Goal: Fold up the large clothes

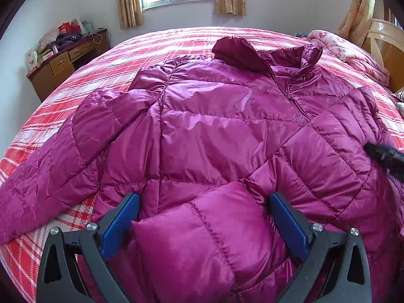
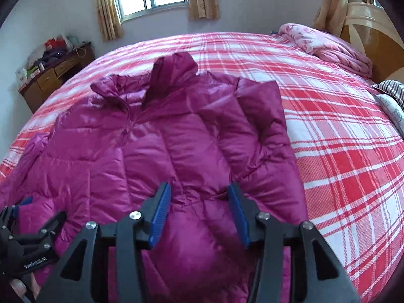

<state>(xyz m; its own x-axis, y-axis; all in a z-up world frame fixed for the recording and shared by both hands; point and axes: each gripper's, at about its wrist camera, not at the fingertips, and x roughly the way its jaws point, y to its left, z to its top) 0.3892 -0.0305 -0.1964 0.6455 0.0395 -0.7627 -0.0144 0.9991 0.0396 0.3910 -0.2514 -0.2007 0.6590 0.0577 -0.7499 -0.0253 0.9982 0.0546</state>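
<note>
A magenta puffer jacket (image 1: 214,126) lies front up on the red plaid bed (image 1: 113,58), hood at the far end. Its right sleeve is folded across the body, and the left sleeve stretches out to the left. My left gripper (image 1: 203,202) is open, its blue pads either side of the folded sleeve's cuff (image 1: 209,232) at the near hem. My right gripper (image 2: 199,192) is open over the jacket (image 2: 151,146) near its right side, with fabric between the pads. The left gripper also shows in the right wrist view (image 2: 22,207), at the lower left.
A pink floral quilt (image 2: 328,45) is piled by the wooden headboard (image 2: 366,25) at the far right. A striped pillow (image 2: 394,91) lies at the right edge. A cluttered wooden desk (image 1: 65,60) stands by the left wall. Bare plaid sheet (image 2: 341,139) lies right of the jacket.
</note>
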